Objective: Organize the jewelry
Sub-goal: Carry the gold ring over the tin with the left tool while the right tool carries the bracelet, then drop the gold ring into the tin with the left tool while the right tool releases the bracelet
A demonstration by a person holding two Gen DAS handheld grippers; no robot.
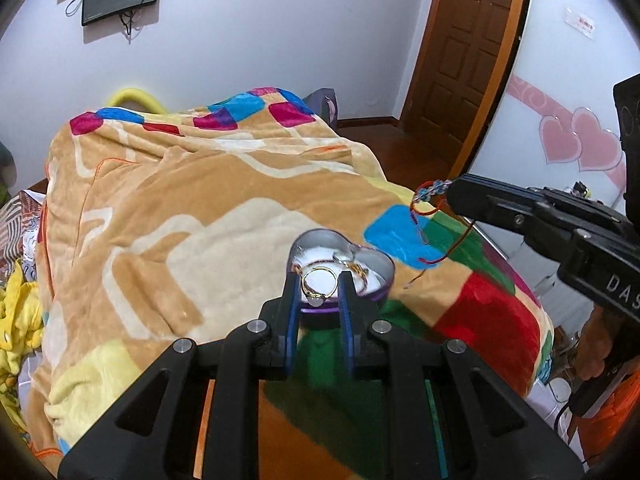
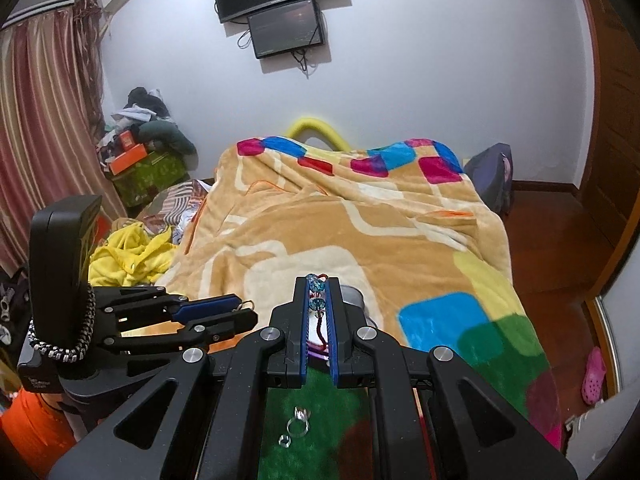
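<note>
A bed carries a plush blanket (image 1: 168,208), mostly tan with cream bands and blocks of blue, green, red, yellow and magenta; its pile is soft and rumpled into folds.

The right tool (image 2: 319,292) reaches out above the blanket and tilts down toward it. In the left view it comes in from the right edge as a long black bar, with a hand (image 1: 596,344) and an orange sleeve under its rear. Its blue-lined jaws are pressed together on a bracelet (image 2: 318,304): faceted blue beads on a red cord. The beads sit pinched near the tips, and the cord's loose ends dangle in a loop below the tool, over the blue and green blocks.

The left tool (image 1: 320,286) also slopes downward, black with blue pads. Its jaws stand narrowly apart and clamp a thin gold ring (image 1: 319,282) by its sides, the hoop facing the camera with a pale stone at its lower edge.

Just beyond the ring lies a heart-shaped tin (image 1: 384,270), shiny metal with a purple rim and a white lining. More small gold and clear pieces rest inside.

On the green patch under the right tool lie loose clear rings (image 2: 298,426), small and glassy.
</note>
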